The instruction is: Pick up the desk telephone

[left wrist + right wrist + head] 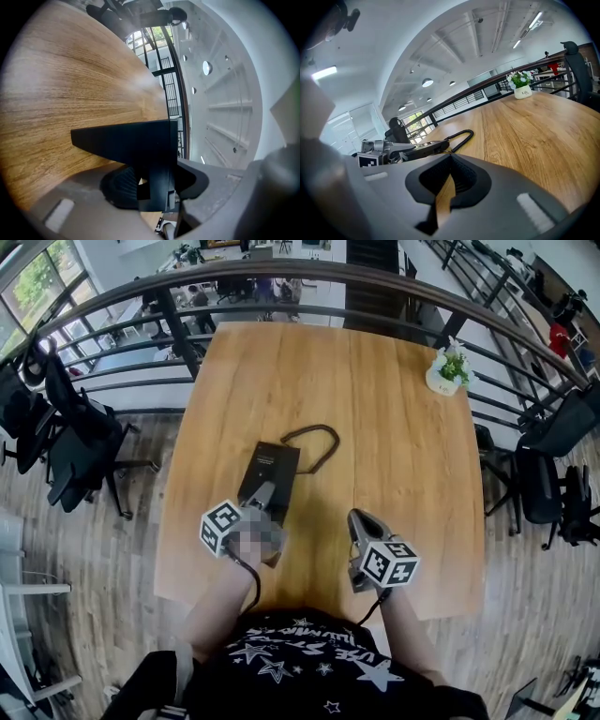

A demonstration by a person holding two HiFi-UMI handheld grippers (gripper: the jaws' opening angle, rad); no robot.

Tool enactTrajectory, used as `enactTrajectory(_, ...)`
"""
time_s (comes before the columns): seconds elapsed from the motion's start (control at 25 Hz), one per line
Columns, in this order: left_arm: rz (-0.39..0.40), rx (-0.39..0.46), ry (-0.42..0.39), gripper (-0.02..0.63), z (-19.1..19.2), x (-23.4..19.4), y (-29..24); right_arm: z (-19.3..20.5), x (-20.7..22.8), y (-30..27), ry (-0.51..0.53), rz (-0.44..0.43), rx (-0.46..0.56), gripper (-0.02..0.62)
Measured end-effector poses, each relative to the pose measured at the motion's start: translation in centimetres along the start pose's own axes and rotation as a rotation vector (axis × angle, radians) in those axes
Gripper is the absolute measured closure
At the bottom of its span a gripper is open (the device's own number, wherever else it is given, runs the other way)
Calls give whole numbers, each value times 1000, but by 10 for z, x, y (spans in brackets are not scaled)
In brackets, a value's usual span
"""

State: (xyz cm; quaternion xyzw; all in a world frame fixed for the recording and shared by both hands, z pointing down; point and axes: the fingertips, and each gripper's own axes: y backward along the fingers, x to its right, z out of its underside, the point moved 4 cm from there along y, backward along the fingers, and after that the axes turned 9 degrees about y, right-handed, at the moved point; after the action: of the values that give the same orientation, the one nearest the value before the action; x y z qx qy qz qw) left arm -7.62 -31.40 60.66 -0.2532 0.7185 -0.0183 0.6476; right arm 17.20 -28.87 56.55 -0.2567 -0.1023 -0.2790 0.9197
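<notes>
A black desk telephone [269, 470] lies on the wooden table [403, 437], its coiled cord [314, 442] looping off the far end. My left gripper [265, 498] is at the phone's near end and is shut on it. In the left gripper view the phone's black edge [126, 140] stands clamped between the jaws of the left gripper [157, 185]. My right gripper [359, 518] hovers to the right of the phone, apart from it, shut and holding nothing. From the right gripper view [447, 183] the telephone [419, 147] and its cord [459, 138] lie ahead to the left.
A small potted plant [448, 371] stands at the table's far right corner. Black office chairs [75, 437] stand left of the table and more of the chairs [553, 456] to the right. A dark metal railing [309, 273] curves round the far side.
</notes>
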Motion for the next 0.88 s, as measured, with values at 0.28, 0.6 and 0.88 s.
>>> enactTrajectory(0.28,33,-7,48,425,0,-4,15,-4,-9,6,21,-5,9,592)
enactTrajectory(0.6,86,-14,40,425,0,6,41,-10,-21,16,45,-10,18,592)
enactTrajectory(0.88,113,-47,23,425,-3,7,69,-2,-46,16,63,-17,20,593)
